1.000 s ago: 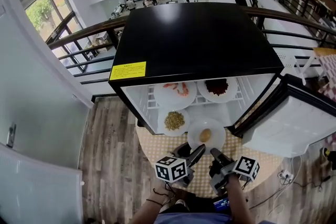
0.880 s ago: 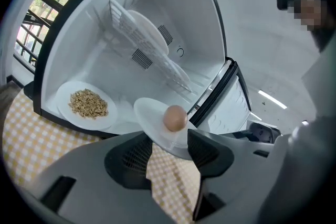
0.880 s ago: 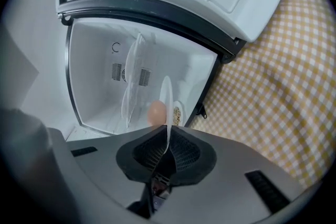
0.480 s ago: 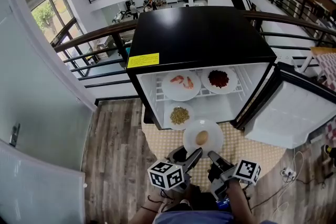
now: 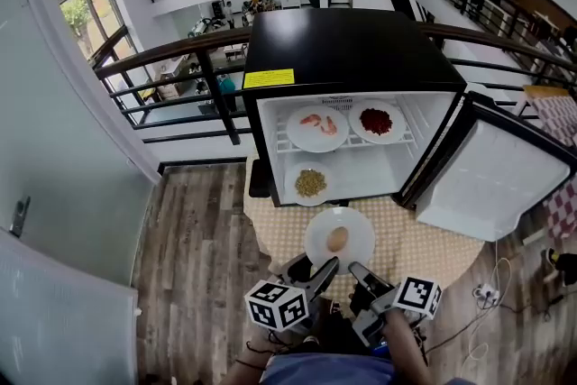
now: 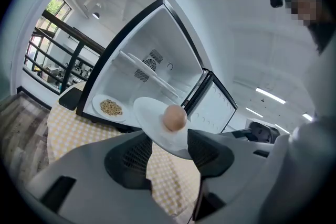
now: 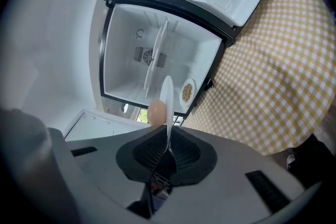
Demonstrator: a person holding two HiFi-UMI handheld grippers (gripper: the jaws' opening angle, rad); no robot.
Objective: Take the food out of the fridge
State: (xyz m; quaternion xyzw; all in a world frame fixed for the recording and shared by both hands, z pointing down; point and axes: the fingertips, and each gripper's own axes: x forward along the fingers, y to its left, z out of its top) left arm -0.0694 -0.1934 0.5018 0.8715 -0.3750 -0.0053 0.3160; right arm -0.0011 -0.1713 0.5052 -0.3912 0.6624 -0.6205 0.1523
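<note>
Your right gripper (image 7: 167,136) is clamped on the near rim of a white plate (image 5: 354,228), which shows edge-on between its pads. Your left gripper (image 6: 170,143) stands wider, with the same rim wedged between its pads and apparently touching both. A brown egg (image 5: 336,239) sits mid-plate. Since a second ago the plate has come away from the fridge (image 5: 352,45) mouth and out over the checked cloth (image 5: 424,252). The fridge's yellow label (image 5: 270,77) is too small to read.

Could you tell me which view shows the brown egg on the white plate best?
The left gripper view: the brown egg sits large and whole on the white plate. The right gripper view shows it beside the edge-on plate; the head view, small.
</note>
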